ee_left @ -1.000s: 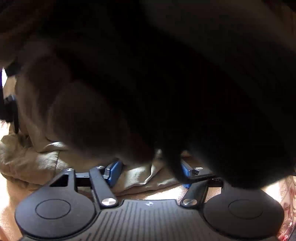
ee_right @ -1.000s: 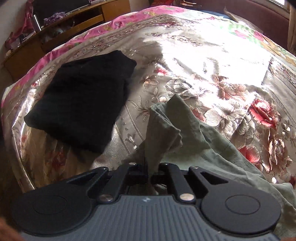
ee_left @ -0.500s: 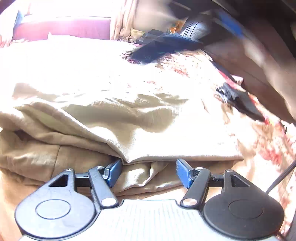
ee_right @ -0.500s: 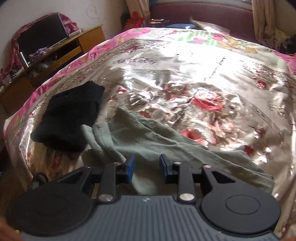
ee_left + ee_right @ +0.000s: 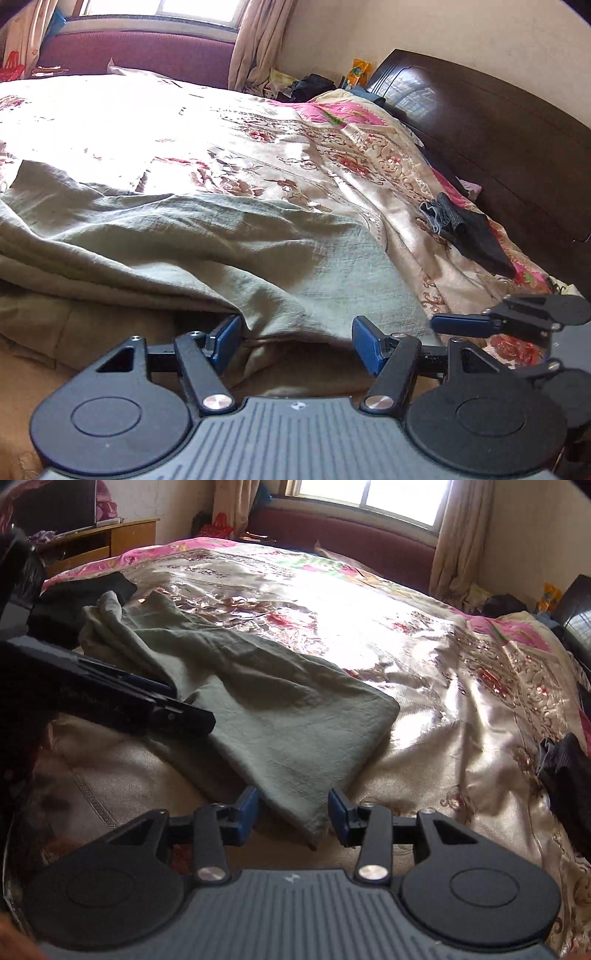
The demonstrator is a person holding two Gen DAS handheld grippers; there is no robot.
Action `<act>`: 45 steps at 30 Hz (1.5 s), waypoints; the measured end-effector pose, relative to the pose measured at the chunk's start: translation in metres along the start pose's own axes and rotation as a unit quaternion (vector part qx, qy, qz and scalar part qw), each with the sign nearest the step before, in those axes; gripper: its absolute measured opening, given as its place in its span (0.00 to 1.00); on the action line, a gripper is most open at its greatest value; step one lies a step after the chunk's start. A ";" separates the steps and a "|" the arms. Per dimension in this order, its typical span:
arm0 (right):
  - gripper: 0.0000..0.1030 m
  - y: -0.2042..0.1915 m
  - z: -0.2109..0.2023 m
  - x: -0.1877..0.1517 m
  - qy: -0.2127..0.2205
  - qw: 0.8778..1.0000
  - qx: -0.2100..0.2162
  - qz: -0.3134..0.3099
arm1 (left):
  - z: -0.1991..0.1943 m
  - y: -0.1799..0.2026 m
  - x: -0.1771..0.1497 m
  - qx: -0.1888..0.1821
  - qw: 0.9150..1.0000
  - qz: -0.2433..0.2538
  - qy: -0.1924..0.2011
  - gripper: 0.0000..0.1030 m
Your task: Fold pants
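jaws of the right gripper [image 5: 292, 816] are opening, with a corner of the green pants [image 5: 258, 709] lying between the blue pads, which are not pressing on it. jaws of the left gripper [image 5: 295, 345] are standing apart around a folded edge of the pants [image 5: 207, 243], not clamping it. pants are lying partly folded near the near edge of the bed [image 5: 424, 657], on its floral cover. black garment [image 5: 77, 594] is lying beyond them near the bed's left edge.
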State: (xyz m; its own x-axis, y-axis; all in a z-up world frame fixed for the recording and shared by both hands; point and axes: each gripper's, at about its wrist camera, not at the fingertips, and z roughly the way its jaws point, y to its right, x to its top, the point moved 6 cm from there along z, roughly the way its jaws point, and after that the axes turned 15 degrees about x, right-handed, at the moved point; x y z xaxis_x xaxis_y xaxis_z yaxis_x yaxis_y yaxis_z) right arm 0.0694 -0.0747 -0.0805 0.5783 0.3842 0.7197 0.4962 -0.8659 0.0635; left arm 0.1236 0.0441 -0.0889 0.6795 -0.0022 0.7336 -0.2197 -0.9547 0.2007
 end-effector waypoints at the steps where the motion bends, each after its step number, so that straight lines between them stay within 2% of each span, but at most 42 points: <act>1: 0.42 -0.001 0.006 0.000 0.003 1.000 -0.015 -0.017 | -0.004 0.001 0.001 -0.006 1.000 -0.004 -0.005 0.76; 3: 0.39 0.006 0.017 0.000 0.010 0.998 -0.052 -0.030 | -0.007 0.003 -0.004 -0.007 1.000 -0.003 -0.013 0.76; 4: 0.34 0.013 0.019 0.001 0.013 0.998 -0.063 -0.015 | -0.007 0.010 -0.006 -0.003 1.000 0.009 -0.015 0.76; 5: 0.28 0.027 0.016 0.001 0.020 0.998 -0.063 0.023 | -0.007 0.013 -0.009 0.000 1.000 0.021 -0.015 0.76; 6: 0.14 0.040 0.012 0.000 0.026 0.996 -0.058 0.063 | -0.007 0.016 -0.011 0.002 0.999 0.031 -0.015 0.76; 7: 0.11 0.053 0.008 -0.003 0.030 0.993 -0.053 0.103 | -0.007 0.020 -0.013 0.001 0.999 0.038 -0.016 0.76; 10: 0.11 0.091 0.000 -0.023 0.020 0.978 -0.057 0.199 | -0.010 0.023 -0.020 -0.007 0.999 0.049 -0.021 0.76; 11: 0.13 0.098 -0.003 -0.029 0.015 0.975 -0.058 0.215 | -0.012 0.022 -0.021 -0.004 0.998 0.052 -0.020 0.76; 12: 0.19 0.100 -0.005 -0.033 0.013 0.974 -0.048 0.222 | -0.015 0.021 -0.022 -0.002 0.998 0.057 -0.018 0.76; 13: 0.19 0.098 -0.008 -0.036 0.015 0.973 -0.035 0.227 | -0.018 0.020 -0.022 0.002 0.998 0.062 -0.015 0.76; 14: 0.19 0.094 -0.011 -0.037 0.017 0.974 -0.026 0.224 | -0.021 0.018 -0.022 0.008 0.998 0.069 -0.011 0.76; 15: 0.23 0.090 -0.014 -0.037 0.016 0.976 -0.025 0.215 | -0.023 0.016 -0.022 0.014 0.997 0.077 -0.008 0.76; 16: 0.27 0.085 -0.016 -0.035 0.017 0.979 -0.034 0.200 | -0.025 0.014 -0.021 0.020 0.996 0.084 -0.004 0.76; 19: 0.28 0.064 -0.022 -0.023 0.033 0.989 -0.058 0.136 | -0.036 0.004 -0.015 0.037 0.994 0.101 0.015 0.76; 22: 0.37 0.034 -0.016 -0.008 0.043 0.997 -0.037 0.054 | -0.045 -0.007 -0.004 0.061 0.991 0.112 0.041 0.77; 24: 0.39 0.014 -0.005 -0.003 0.034 0.998 -0.044 -0.019 | -0.049 -0.015 0.002 0.075 0.989 0.117 0.053 0.77; 26: 0.40 0.002 0.012 0.000 0.018 0.995 -0.059 -0.084 | -0.051 -0.021 0.007 0.082 0.988 0.118 0.062 0.77; 27: 0.43 0.001 0.022 0.000 0.007 0.993 -0.063 -0.096 | -0.051 -0.023 0.008 0.085 0.987 0.119 0.063 0.77; 30: 0.40 0.012 0.046 -0.003 -0.023 0.994 -0.068 -0.084 | -0.047 -0.029 0.012 0.099 0.984 0.128 0.071 0.77; 32: 0.16 0.022 0.048 -0.004 -0.032 0.995 -0.064 -0.062 | -0.046 -0.032 0.015 0.115 0.979 0.142 0.085 0.77; 33: 0.08 0.026 0.045 -0.004 -0.034 0.996 -0.059 -0.049 | -0.045 -0.034 0.017 0.126 0.976 0.150 0.094 0.77; 35: 0.08 0.030 0.036 -0.005 -0.035 0.996 -0.062 -0.048 | -0.042 -0.039 0.020 0.142 0.971 0.163 0.103 0.78; 36: 0.08 0.031 0.034 -0.006 -0.036 0.996 -0.064 -0.050 | -0.035 -0.044 0.019 0.161 0.967 0.175 0.089 0.78; 38: 0.09 0.033 0.030 -0.011 -0.046 0.997 -0.050 -0.040 | -0.012 -0.058 0.004 0.196 0.957 0.213 0.028 0.78; 39: 0.14 0.032 0.031 -0.013 -0.058 0.997 -0.043 -0.035 | -0.006 -0.064 -0.003 0.205 0.953 0.223 0.012 0.78; 40: 0.22 0.031 0.032 -0.015 -0.073 0.996 -0.041 -0.035 | -0.007 -0.070 -0.008 0.204 0.954 0.221 0.012 0.78; 42: 0.23 0.027 0.025 -0.011 -0.066 0.996 -0.035 -0.045 | -0.016 -0.076 -0.005 0.192 0.961 0.196 0.014 0.78; 45: 0.25 0.025 0.002 0.008 -0.034 0.999 -0.018 -0.026 | -0.029 -0.081 0.006 0.197 0.963 0.178 0.036 0.79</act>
State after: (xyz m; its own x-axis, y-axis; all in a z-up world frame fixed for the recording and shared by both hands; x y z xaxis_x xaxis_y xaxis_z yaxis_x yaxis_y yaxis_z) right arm 0.0877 -0.0926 -0.0741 0.5963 0.4489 0.6656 0.5040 -0.8546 0.1249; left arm 0.1252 0.1303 -0.0817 0.5572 -0.3428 0.7563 -0.1371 -0.9363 -0.3234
